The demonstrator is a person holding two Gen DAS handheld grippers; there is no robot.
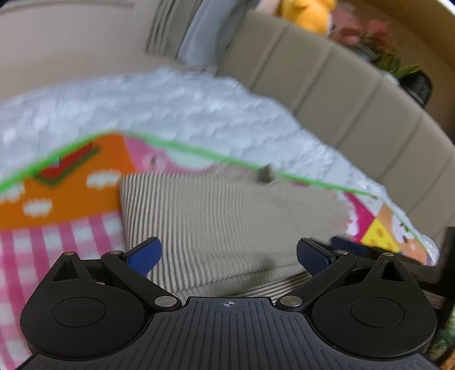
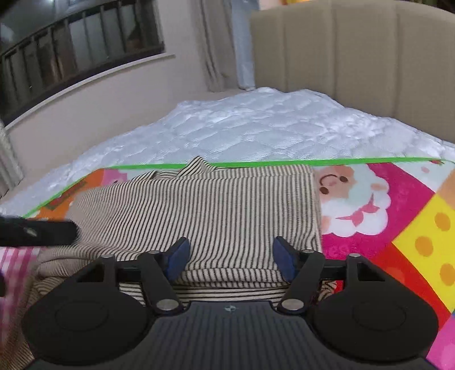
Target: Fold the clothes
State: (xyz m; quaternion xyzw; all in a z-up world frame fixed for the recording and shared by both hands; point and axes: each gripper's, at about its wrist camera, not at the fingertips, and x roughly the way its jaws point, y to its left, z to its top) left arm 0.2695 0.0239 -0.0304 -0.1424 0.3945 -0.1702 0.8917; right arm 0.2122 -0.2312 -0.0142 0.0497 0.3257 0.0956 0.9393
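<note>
Here, in the right wrist view, a dark blurred bar (image 2: 37, 232) reaches in from the left edge at mid height, over the left part of the striped garment (image 2: 216, 210); what it is cannot be told. The garment, beige with thin dark stripes, lies partly folded in the centre of the frame on a colourful play mat (image 2: 398, 205), its right edge straight and layered folds showing at its near edge. The mat's green border (image 2: 341, 161) runs across the middle of the frame, with a white quilted mattress (image 2: 256, 122) above it and a beige padded headboard (image 2: 355, 57) in the upper right. The right gripper (image 2: 231, 256) sits at lower centre, its blue fingers (image 2: 177, 257) spread apart and holding nothing, just over the garment's near fold.

In the left wrist view, which is motion-blurred, the orange and pink mat (image 1: 71, 205) fills the left. The garment (image 1: 227, 222) is in the centre. The left gripper (image 1: 227, 256) at the bottom is spread wide, empty, above the cloth. A yellow plush toy (image 1: 307, 12) sits at the top right
</note>
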